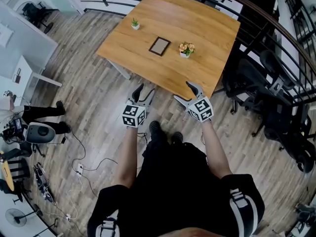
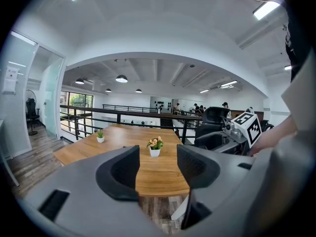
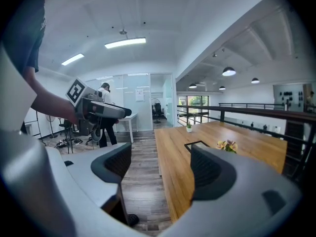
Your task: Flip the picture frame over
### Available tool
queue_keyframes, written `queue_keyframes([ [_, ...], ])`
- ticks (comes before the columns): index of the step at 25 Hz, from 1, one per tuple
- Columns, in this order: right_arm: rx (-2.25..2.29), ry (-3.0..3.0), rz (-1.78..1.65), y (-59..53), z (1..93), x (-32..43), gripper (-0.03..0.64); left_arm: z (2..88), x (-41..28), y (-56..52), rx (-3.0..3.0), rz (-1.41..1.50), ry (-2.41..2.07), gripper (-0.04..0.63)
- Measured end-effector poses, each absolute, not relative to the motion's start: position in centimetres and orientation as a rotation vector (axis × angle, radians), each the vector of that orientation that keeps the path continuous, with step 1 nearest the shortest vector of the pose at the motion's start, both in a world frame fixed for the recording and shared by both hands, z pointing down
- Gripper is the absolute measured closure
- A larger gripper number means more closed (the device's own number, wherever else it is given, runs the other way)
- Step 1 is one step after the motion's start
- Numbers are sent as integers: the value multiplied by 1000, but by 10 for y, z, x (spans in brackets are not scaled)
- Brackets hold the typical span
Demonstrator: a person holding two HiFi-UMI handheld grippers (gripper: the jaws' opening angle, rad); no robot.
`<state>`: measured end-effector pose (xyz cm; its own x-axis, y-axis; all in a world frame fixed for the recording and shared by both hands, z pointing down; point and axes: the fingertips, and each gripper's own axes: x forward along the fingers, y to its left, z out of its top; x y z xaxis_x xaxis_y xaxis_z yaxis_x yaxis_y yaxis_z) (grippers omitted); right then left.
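A small dark picture frame (image 1: 159, 46) lies flat near the middle of the wooden table (image 1: 143, 19); in the right gripper view only its near edge (image 3: 196, 144) shows past the right jaw. My left gripper (image 1: 143, 91) is held open over the floor, short of the table's near edge, with nothing between its jaws. My right gripper (image 1: 186, 91) is open too, its tips at the table's near edge, empty. In the left gripper view the open left gripper (image 2: 157, 169) points at the table. The right gripper (image 3: 160, 169) looks along the table's side.
A pot of orange flowers (image 1: 186, 49) stands right of the frame, and a small green plant (image 1: 135, 23) at the table's left. Black office chairs (image 1: 256, 83) stand to the right by a railing. Cables and gear (image 1: 39, 132) lie on the wooden floor at left.
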<state>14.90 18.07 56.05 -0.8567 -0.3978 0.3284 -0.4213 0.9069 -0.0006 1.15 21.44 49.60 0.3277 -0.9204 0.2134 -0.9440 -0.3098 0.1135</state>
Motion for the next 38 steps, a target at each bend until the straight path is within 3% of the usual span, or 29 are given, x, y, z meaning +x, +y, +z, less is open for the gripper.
queue_keyframes([
  [38,967,-2638,219,106,569,36,259,511,-109,110,2550,166,-1417,356],
])
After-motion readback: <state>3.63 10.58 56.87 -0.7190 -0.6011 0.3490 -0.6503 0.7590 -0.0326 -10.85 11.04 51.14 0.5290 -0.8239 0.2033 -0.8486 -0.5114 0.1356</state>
